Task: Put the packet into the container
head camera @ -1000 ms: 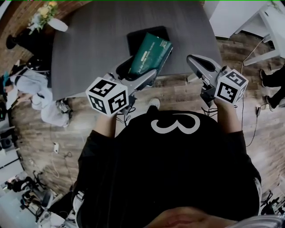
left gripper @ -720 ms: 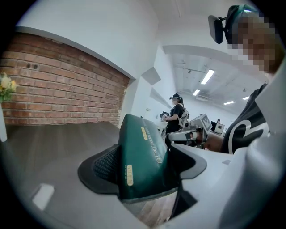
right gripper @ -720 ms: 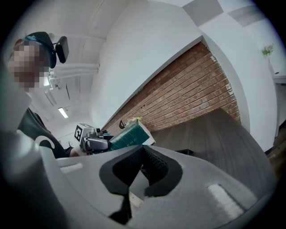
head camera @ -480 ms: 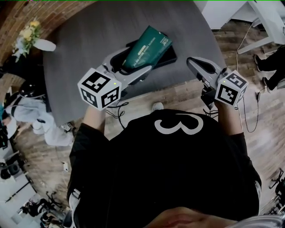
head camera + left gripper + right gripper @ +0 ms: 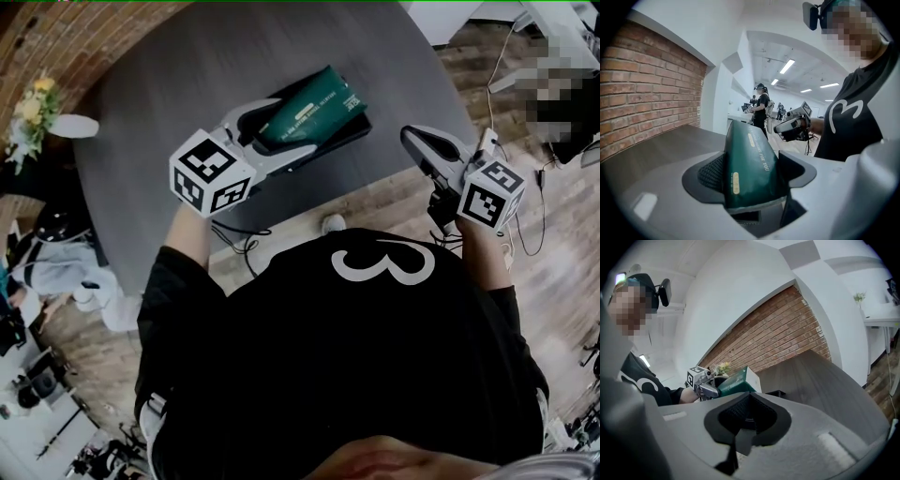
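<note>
Left hand-held gripper [image 5: 281, 131]: centre-left of the head view, forearm reaching forward. Its jaws point toward the upper right of the frame and are clamped on either side of a green packet [image 5: 317, 98]. The marker cube sits at the near end, over the hand.

Right hand-held gripper [image 5: 427, 150]: right of frame, held nearer the body with the elbow bent. Its jaws point up-left and are pressed together with nothing between them.

The two grippers are well apart. Black sleeves cover the upper arms.

A red brick wall [image 5: 647, 93] can be seen behind a dark grey wood-grain table [image 5: 169, 103], which is set on a brown wood-plank floor [image 5: 394, 202]. Long white ceiling strip lights [image 5: 786, 66] are lit further back.
</note>
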Action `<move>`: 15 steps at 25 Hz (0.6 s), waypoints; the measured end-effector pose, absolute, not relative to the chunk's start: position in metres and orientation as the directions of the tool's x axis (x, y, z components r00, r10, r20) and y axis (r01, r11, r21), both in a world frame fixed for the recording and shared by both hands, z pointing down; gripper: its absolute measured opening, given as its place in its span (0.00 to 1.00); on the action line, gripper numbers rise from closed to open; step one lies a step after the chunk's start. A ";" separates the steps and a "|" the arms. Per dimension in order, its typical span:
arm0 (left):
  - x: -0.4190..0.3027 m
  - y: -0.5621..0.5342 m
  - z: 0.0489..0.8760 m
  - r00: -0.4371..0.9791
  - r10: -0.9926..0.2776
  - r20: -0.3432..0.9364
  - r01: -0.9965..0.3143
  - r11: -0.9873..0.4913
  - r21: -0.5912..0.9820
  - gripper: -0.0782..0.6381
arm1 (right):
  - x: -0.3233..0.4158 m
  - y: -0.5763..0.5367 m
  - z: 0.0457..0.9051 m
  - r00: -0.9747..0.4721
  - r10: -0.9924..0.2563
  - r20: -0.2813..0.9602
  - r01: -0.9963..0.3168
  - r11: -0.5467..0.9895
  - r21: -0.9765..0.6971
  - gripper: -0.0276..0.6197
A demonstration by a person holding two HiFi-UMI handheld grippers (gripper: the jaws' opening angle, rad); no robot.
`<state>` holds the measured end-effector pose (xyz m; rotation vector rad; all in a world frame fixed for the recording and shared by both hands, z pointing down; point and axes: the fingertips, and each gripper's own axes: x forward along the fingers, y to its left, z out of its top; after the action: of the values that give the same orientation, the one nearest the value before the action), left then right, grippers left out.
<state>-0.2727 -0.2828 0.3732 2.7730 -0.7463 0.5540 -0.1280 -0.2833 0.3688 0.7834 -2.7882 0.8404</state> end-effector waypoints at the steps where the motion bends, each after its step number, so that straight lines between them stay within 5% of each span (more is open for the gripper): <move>1: -0.272 -0.284 0.378 0.806 -0.417 0.420 -0.500 -0.859 0.107 0.64 | -0.127 -0.284 0.371 -0.853 -0.449 0.265 -0.520 0.704 -0.484 0.05; 15: -0.258 -0.299 0.441 0.787 -0.235 0.570 -0.373 -0.918 0.135 0.64 | -0.109 -0.298 0.401 -0.815 -0.504 0.287 -0.573 0.623 -0.532 0.05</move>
<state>-0.2578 -0.2987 0.4407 2.7377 -0.4734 0.8274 -0.1088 -0.2981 0.4005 0.9092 -2.7299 0.9532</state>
